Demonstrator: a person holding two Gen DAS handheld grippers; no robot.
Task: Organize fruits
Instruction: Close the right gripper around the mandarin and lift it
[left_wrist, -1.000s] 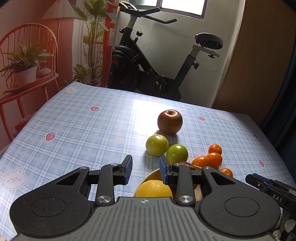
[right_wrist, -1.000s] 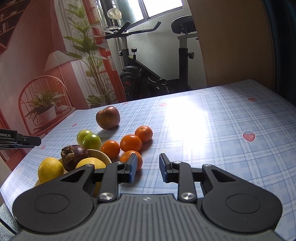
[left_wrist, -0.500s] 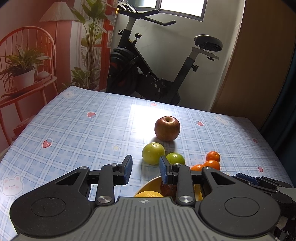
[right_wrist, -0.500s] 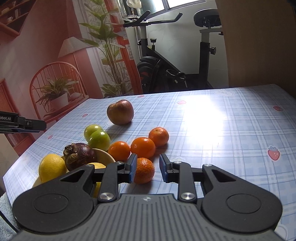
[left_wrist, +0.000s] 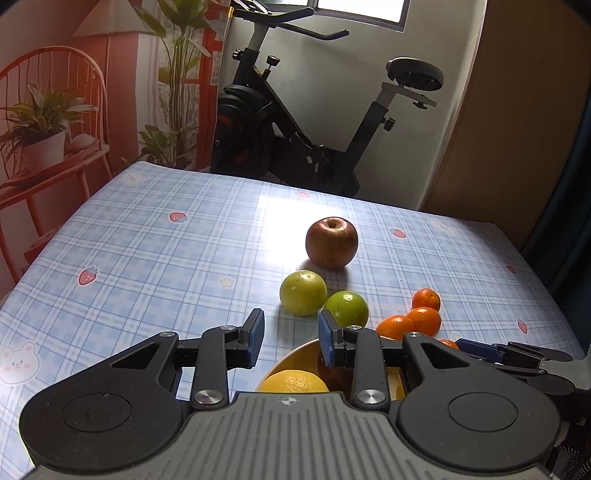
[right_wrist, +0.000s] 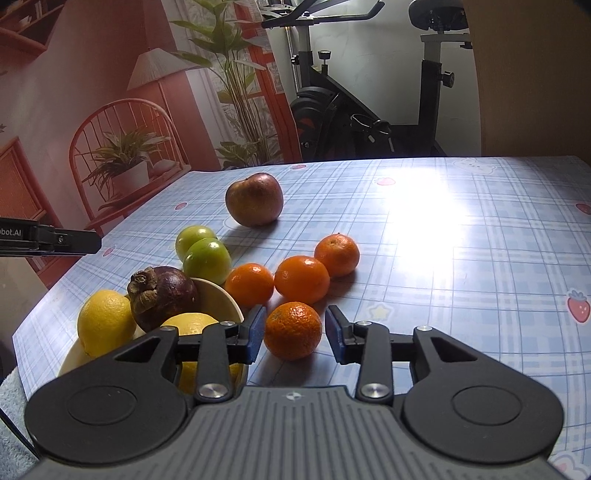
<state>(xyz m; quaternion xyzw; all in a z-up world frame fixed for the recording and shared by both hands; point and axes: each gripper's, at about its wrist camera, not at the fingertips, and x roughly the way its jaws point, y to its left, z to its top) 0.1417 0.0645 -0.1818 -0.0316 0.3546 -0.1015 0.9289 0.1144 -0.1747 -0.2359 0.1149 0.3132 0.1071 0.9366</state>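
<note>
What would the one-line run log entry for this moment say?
phase: approach | right gripper: open, straddling nearest mandarin | left gripper: open, empty, above bowl | not yet grasped

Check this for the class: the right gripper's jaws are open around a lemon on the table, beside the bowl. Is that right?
Not quite. The fruit between the right gripper's open jaws is a mandarin, not a lemon; the right wrist view shows it. The lemons lie in the bowl. The rest holds: the jaws are open around it, and it sits on the table beside the bowl.
</note>
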